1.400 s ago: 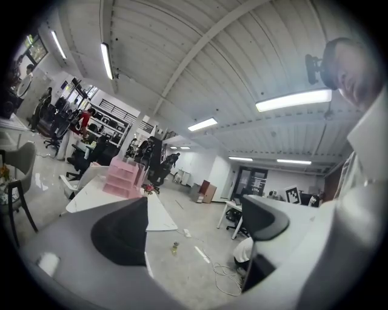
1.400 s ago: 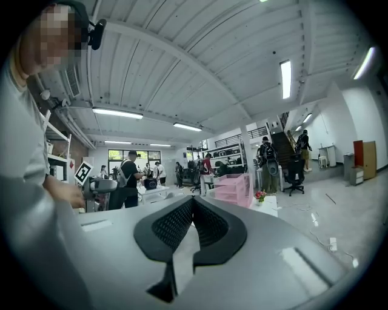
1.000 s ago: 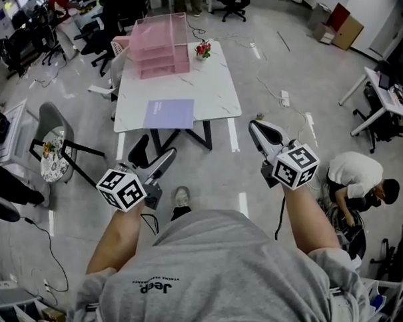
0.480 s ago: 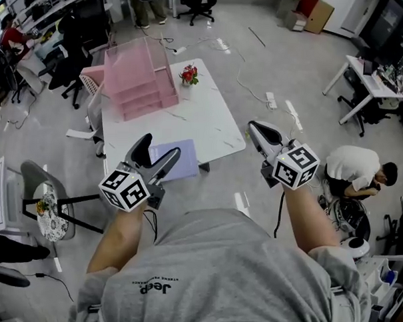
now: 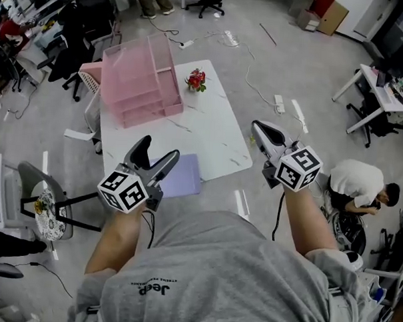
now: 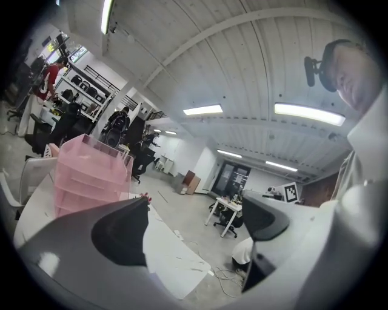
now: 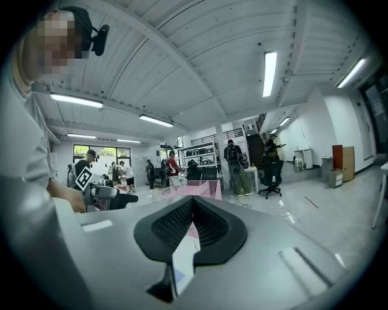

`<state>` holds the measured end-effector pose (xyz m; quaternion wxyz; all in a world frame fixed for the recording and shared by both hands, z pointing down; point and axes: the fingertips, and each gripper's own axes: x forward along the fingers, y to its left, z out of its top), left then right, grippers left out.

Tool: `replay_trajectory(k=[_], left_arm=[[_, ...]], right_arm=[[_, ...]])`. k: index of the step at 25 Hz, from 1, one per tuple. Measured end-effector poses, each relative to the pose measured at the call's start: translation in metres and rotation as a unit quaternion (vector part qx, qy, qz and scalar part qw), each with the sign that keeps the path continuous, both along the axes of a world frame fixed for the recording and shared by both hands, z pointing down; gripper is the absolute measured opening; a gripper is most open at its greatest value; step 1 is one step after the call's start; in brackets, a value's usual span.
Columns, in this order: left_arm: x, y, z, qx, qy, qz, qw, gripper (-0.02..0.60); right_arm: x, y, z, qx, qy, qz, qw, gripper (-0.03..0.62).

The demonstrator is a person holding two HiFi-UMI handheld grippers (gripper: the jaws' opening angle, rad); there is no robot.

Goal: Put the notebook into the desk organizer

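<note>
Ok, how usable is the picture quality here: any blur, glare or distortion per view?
Head view: evenly lit, fairly sharp on the pink desk organizer and lavender notebook, edges bowed. Left gripper view: strong fisheye, dark corners, ceiling light strips blown out, near jaws soft. Right gripper view: same fisheye, a mosaic patch at upper left.

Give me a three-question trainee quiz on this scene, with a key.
1. True or false: the notebook already sits inside the pink organizer.
2. Which tongs stand open? A) left tongs B) right tongs C) both
3. Fill in: beside the pink organizer on the white table stands a small bunch of red ____.
Key: 1 false; 2 A; 3 flowers.
</note>
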<state>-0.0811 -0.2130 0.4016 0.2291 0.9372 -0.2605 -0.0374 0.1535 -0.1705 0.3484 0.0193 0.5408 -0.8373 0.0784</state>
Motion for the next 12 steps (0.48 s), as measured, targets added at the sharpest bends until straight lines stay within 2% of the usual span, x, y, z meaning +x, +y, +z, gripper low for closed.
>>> replay_trajectory(k=[3, 8, 10, 12], left_arm=[[0.017, -0.014, 0.010, -0.009, -0.007, -0.030, 0.9995, 0.514], [0.054, -0.026, 0.024, -0.027, -0.002, -0.101, 0.9946, 0.514], [0.060, -0.020, 0.033, -0.041, 0.000, -0.142, 0.9890, 0.514], [0.053, -0.010, 0.041, -0.057, 0.007, -0.202, 0.9777, 0.514]], right_arm=[[0.020, -0.025, 0.013, -0.008, -0.007, -0.031, 0.999, 0.003], [0.049, -0.064, 0.028, -0.021, -0.005, -0.110, 0.994, 0.003], [0.053, -0.076, 0.033, -0.025, 0.004, -0.153, 0.988, 0.003], [0.045, -0.095, 0.038, -0.031, 0.007, -0.206, 0.978, 0.003]])
